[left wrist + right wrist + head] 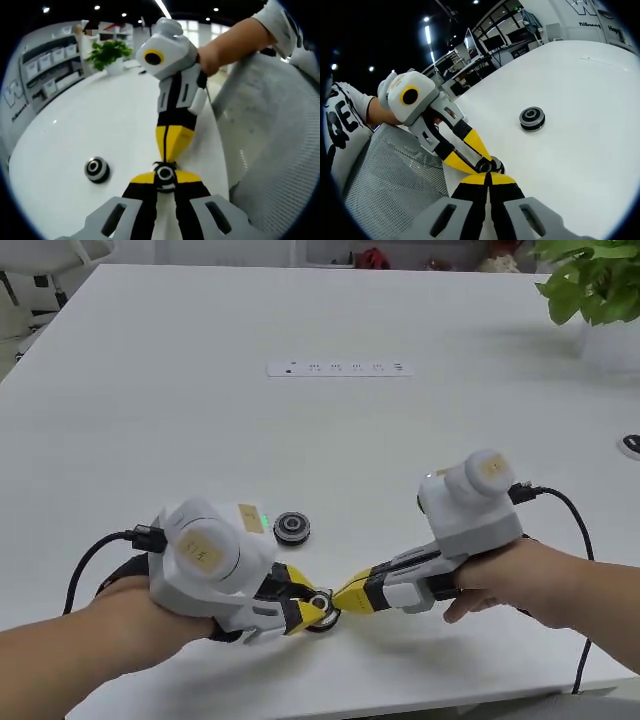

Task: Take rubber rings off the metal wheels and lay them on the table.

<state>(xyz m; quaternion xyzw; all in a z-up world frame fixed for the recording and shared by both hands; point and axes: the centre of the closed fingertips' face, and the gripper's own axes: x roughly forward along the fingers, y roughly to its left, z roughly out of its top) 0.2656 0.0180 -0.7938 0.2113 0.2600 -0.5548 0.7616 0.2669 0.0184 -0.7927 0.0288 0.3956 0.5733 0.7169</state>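
Observation:
A small metal wheel (322,606) with a black rubber ring is held just above the white table (330,450) near its front edge. My left gripper (316,610) is shut on this wheel (165,174). My right gripper (338,598) comes in from the right, and its yellow tips (166,159) are shut on the black ring at the wheel's rim. The right gripper view has my right gripper (490,175) tip to tip with the left gripper (484,161) at the wheel (488,165). A second ringed wheel (292,527) (97,169) (532,118) lies flat on the table, apart from both grippers.
A white power strip (340,368) lies mid-table. A potted plant (595,280) stands at the far right corner, and a small round object (632,445) sits at the right edge. Black cables trail from both grippers. A mesh chair (270,150) is beside the table's front edge.

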